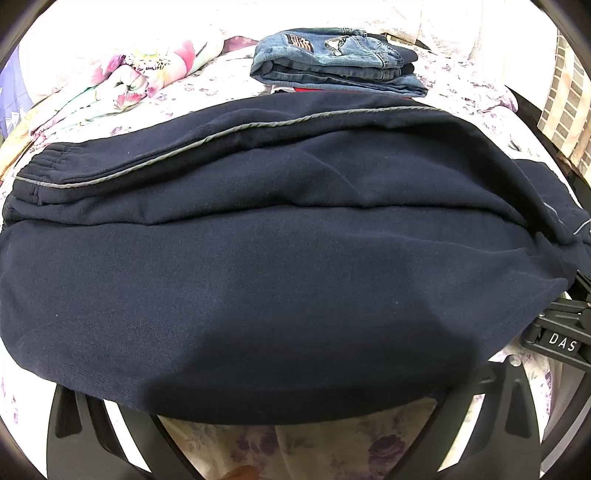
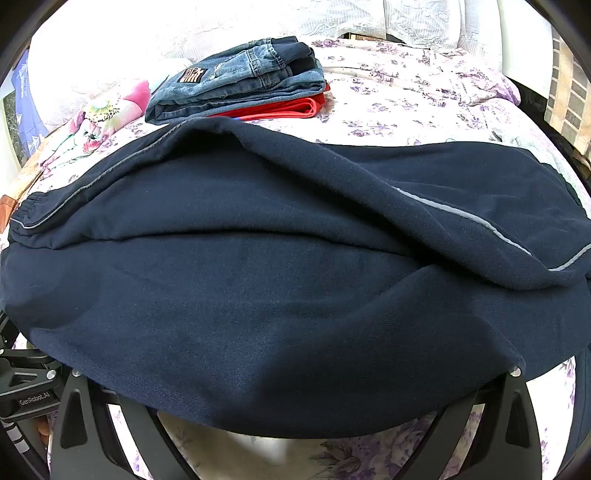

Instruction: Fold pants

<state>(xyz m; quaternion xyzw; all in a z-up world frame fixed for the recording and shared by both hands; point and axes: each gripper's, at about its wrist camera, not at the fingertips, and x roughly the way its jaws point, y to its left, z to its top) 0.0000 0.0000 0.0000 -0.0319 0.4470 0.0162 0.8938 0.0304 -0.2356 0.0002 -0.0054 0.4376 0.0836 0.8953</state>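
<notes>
Spread across a bed, a bedsheet (image 1: pixel 207 92) printed with purple flowers is serving as the work surface, with pale pillows (image 2: pixel 369 18) banked at the far end. Navy pants (image 1: pixel 280 258) are lying crosswise in the near middle of the bed, apparently already doubled leg over leg, with a grey stripe (image 1: pixel 229 129) running along the upper layer and an elastic cuff (image 1: pixel 40 162) showing at the left end. Behind them, a folded stack of jeans (image 2: pixel 236 88) is resting on something red (image 2: pixel 291 109), beside a flowered quilt (image 1: pixel 147 74). The left gripper (image 1: pixel 291 428) is being held wide open at the near hem, its two fingers (image 1: pixel 77 424) spread to either side, with the cloth draping over their tips and nothing pinched. The right gripper (image 2: pixel 295 421) is being held just as wide further along the same edge, also pressing on nothing. For a clean fold, both layers of the near edge should probably be caught together before lifting, and the two ends should be carried over evenly so the stripe is kept straight. The ridge bunched across the middle is likely worth smoothing first, since it risks being trapped inside the fold.
</notes>
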